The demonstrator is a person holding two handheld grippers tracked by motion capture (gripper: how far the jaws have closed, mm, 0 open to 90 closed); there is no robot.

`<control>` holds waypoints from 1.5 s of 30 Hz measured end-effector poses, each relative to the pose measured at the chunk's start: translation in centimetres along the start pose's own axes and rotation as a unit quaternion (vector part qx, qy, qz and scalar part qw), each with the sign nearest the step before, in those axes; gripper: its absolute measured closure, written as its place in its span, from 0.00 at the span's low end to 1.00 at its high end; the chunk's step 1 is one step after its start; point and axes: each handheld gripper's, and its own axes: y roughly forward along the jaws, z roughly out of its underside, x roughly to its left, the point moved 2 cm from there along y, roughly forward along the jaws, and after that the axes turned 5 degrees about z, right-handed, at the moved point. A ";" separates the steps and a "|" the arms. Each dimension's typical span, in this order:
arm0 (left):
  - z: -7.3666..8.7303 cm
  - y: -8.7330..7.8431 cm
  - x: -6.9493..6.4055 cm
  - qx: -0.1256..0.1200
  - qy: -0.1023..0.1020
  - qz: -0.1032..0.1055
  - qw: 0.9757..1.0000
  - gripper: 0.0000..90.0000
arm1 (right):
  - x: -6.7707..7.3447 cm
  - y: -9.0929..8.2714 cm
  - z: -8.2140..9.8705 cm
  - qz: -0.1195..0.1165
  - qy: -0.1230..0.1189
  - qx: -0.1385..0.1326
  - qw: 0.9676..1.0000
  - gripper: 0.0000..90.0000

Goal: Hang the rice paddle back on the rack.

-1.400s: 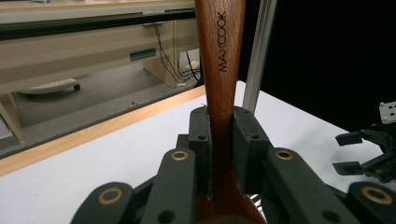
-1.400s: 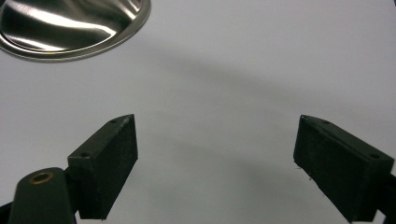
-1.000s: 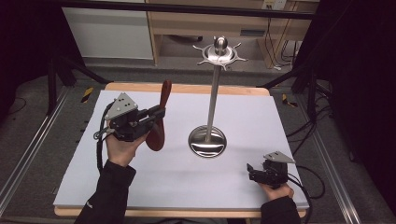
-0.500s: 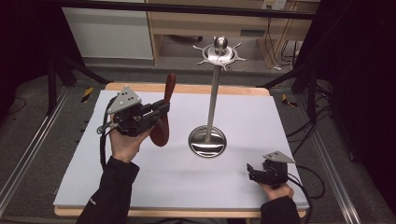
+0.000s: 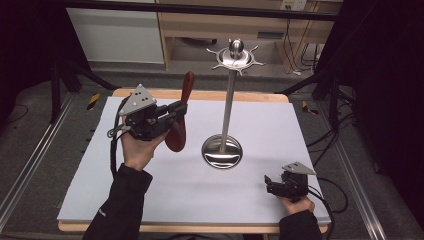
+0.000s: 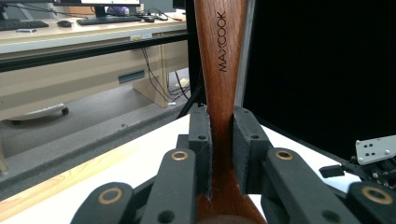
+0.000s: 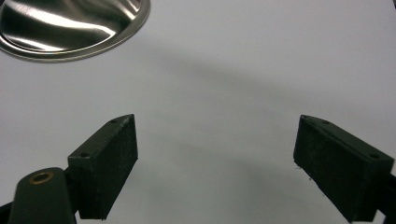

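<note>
Gripping a wooden spoon [image 6: 219,93] in left gripper [image 6: 222,135] jaws, bowl cut off, right gripper [image 7: 215,163] jaws apart

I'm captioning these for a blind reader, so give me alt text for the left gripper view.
The left tongs are shut on the narrow neck of a reddish wooden spoon that stands upright and bears the word MAXCOOK. Behind it lie the white table and a desk with keyboards; the right tongs show at the far right.
</note>
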 end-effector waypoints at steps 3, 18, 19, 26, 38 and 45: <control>-0.2 0.2 -0.1 0.000 0.002 0.001 1.000 0.87 | 0.0 0.0 0.0 0.001 -0.001 -0.001 1.000 0.15; -1.7 1.1 -0.9 -0.008 0.009 0.013 1.000 0.87 | 0.0 0.0 0.0 -0.002 0.001 0.000 1.000 0.15; -1.7 1.1 -0.9 -0.008 0.009 0.013 1.000 0.87 | 0.0 0.0 0.0 -0.002 0.001 -0.001 1.000 0.15; -2.0 1.4 -0.9 -0.012 0.009 0.016 1.000 0.87 | 0.0 0.0 0.0 -0.002 0.001 0.000 1.000 0.15; -2.8 1.8 -1.5 -0.013 0.014 0.018 1.000 0.87 | 0.0 0.0 0.0 -0.002 0.001 -0.001 1.000 0.15; -2.9 2.2 -1.4 -0.009 0.012 0.017 1.000 0.87 | 0.0 0.0 0.0 -0.003 0.002 -0.001 1.000 0.15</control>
